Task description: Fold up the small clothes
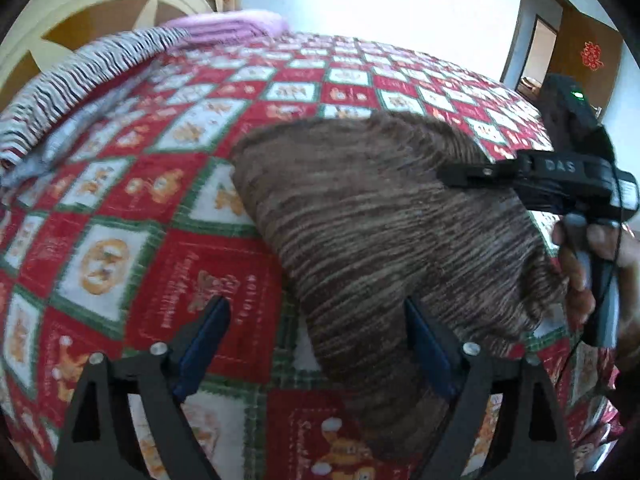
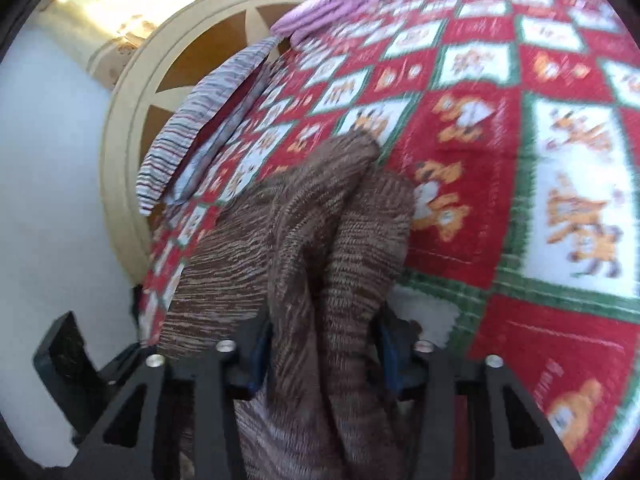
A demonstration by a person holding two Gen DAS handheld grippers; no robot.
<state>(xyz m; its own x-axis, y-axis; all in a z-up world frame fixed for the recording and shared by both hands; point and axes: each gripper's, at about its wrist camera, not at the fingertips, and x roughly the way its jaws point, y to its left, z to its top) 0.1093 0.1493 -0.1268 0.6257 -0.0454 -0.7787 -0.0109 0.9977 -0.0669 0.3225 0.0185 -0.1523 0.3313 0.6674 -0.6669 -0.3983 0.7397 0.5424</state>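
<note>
Currently, the brown knitted garment point(image 1: 384, 232) lies on the bed, on a red, white and green quilt point(image 1: 160, 208) printed with bear motifs. In the left wrist view, the garment spreads as a broad, rounded patch from the middle of the quilt toward the near edge.

Left tool point(image 1: 316, 344): jaws spread wide. The blue pads point(image 1: 200, 344) stand well apart; the right-side pad sits at the garment's edge, and no fabric is pinched between the two. The quilt shows through the gap.

Right tool point(image 2: 324, 356): jaws part-way open, with a bunched fold of the garment point(image 2: 320, 280) running between them. The fabric fills the gap and covers the inner faces of the pads (whether the pads actually press on the knit cannot be told from this view). In the left wrist view, the right tool appears at the right edge, held by a hand point(image 1: 584, 272), with one finger reaching over the far part of the garment.

Other items on the bed:
- A striped cloth point(image 2: 192, 128) lies along the quilt's edge near the headboard.
- A pink folded textile point(image 2: 344, 0) sits beyond it, at the far end of the quilt.
- The cream, arched headboard point(image 2: 132, 92) has brown panels.

A brown door point(image 1: 588, 56) stands in the far wall.
</note>
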